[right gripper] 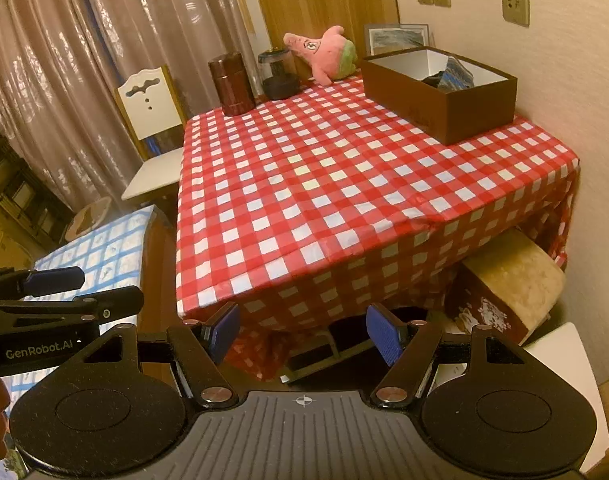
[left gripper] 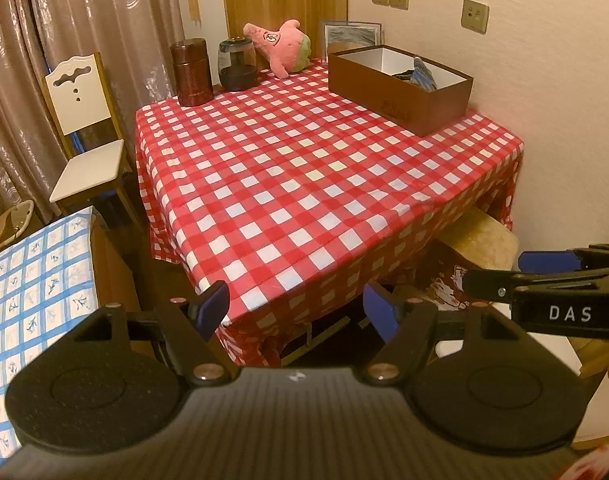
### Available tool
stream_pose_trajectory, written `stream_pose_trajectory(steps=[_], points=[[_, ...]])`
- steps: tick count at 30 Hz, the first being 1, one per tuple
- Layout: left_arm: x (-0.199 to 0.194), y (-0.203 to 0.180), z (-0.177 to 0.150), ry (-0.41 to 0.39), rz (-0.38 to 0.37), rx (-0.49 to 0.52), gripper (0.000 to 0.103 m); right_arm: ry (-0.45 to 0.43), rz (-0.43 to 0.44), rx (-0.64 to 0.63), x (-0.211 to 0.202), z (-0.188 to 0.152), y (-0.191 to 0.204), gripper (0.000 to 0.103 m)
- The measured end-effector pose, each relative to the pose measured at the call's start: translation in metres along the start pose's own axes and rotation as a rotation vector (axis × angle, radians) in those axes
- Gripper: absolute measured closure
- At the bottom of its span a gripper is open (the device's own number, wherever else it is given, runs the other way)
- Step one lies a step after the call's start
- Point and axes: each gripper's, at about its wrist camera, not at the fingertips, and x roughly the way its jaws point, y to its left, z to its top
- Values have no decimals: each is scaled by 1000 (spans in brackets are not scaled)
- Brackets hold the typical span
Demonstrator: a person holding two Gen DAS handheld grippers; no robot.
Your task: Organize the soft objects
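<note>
Both grippers fill the lower edge of their views: the left gripper [left gripper: 294, 312] and the right gripper [right gripper: 302, 332] each stand with blue pads spread wide and nothing between them, held short of the table's near corner, presumably as a ready stance for an approach. Each also shows at the other view's side edge. At centre frame the table [left gripper: 304, 184], under a red-checked cloth, bears nothing in its middle. The pink plush toy [left gripper: 282, 46] lies at upper centre, at the table's far edge, just beside a dark glass jar [left gripper: 237, 65] and near a brown canister [left gripper: 191, 72]. At upper right sits an open brown box [left gripper: 400, 84], already holding dark and blue fabric [left gripper: 418, 74] and so the likely destination. The toy is not yet boxed.
</note>
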Motion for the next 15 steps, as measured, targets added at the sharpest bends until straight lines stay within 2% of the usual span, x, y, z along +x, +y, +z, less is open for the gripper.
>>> stream_pose_trajectory(steps=[15], points=[[1,1,4,-1,-3,6,31,-2,1,2,-1,0,-1,33]])
